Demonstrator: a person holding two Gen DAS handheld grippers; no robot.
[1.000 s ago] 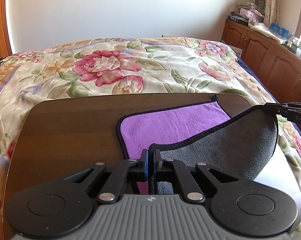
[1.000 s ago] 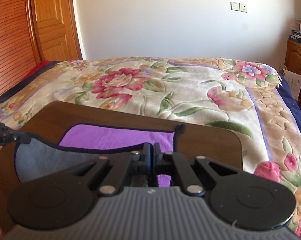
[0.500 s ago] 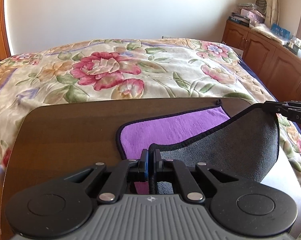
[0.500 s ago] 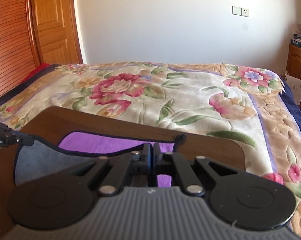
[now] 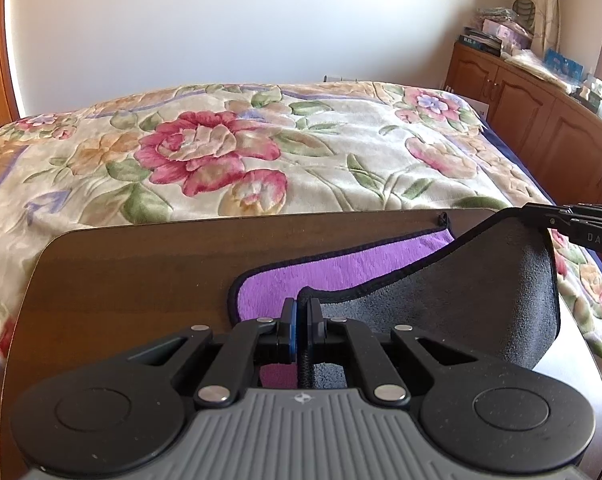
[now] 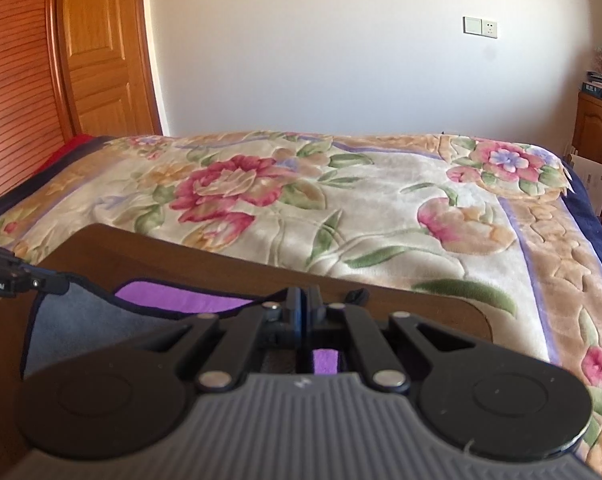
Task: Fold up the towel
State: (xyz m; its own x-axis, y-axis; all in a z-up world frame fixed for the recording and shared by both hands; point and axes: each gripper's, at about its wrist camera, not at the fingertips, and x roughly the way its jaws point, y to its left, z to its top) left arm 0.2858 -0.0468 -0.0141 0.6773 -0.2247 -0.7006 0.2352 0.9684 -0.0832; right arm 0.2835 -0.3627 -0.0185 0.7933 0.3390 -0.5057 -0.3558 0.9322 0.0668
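Towel (image 5: 381,268) on the right half of the tabletop (image 5: 133,280), purple face up, near edge lifted with the grey underside showing. Left gripper (image 5: 301,320) clamped narrow on the left near corner, right gripper (image 6: 303,312) likewise pinched on the right one (hem visibly in the left pair only). Far edge lying close to the tabletop's far edge. Likely trouble: uneven carry skewing the fold, thin hem slipping free, or drag pushing the cloth off onto the bed (image 5: 261,140).
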